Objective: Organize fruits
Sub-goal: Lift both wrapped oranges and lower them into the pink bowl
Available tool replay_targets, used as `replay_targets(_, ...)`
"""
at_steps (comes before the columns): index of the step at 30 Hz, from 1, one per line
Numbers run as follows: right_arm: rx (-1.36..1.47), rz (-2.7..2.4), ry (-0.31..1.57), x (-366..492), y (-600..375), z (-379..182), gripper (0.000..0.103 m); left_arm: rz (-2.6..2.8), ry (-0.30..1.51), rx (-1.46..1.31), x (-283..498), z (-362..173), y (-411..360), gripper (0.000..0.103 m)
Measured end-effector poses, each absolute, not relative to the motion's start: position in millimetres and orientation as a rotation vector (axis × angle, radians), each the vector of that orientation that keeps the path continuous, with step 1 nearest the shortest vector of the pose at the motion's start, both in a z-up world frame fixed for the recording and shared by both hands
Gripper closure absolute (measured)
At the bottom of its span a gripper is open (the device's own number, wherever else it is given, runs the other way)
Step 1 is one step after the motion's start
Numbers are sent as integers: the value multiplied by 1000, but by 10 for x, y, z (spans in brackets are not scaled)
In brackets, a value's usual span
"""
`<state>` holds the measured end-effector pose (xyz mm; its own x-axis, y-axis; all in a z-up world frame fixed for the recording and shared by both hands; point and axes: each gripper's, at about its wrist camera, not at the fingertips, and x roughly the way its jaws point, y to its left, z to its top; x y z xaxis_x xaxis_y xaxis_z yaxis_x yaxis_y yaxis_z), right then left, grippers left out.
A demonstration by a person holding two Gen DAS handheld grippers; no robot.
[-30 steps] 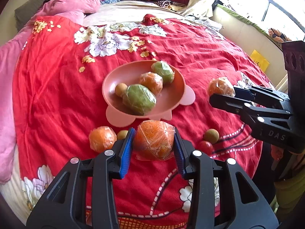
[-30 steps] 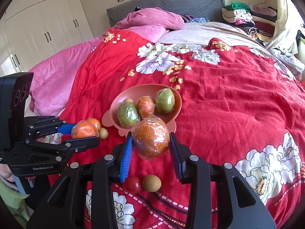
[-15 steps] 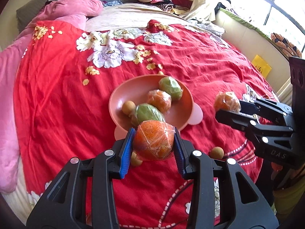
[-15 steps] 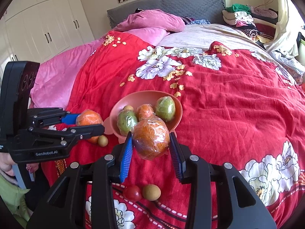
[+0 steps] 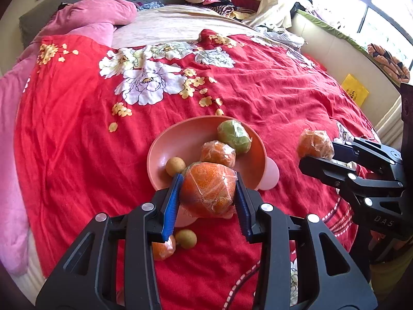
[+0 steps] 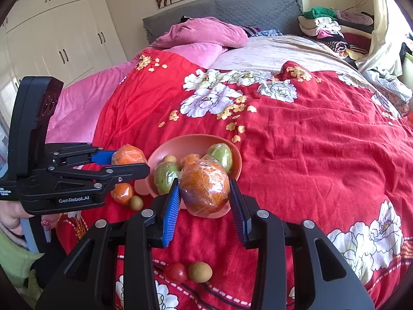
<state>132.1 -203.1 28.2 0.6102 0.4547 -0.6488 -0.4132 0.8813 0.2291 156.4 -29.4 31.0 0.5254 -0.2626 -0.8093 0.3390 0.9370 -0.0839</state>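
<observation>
Left wrist view, plastic-wrapped orange (image 5: 207, 190), glossy, crinkled

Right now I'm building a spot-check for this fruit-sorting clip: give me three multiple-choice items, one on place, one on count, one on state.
1. Where do the small red fruit and brown fruit lie?
A. in the bowl
B. on the red bedspread
C. on the pillow

2. How many green wrapped fruits are in the pink bowl?
A. none
B. two
C. four

3. The right gripper is
A. empty and wide open
B. shut on a wrapped orange
C. holding the bowl

Key: 1 B, they sit on the bedspread nearer the camera than the bowl; 2 B, two show in the right wrist view; 3 B, both pads press the orange.
</observation>
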Motion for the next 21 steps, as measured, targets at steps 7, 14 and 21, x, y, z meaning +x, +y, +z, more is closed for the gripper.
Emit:
replay_targets(7, 75, 499, 767, 1418, -2068, 252, 67, -355, 954, 91, 1722, 299, -293, 72)
replay_targets(14, 76, 508, 779, 1525, -2025, 178, 67, -346, 972, 88, 1876, 227, -251, 72)
replay_targets(21, 80, 508, 792, 1592, -2017, 101, 67, -340, 980, 84, 2024, 182, -251, 72)
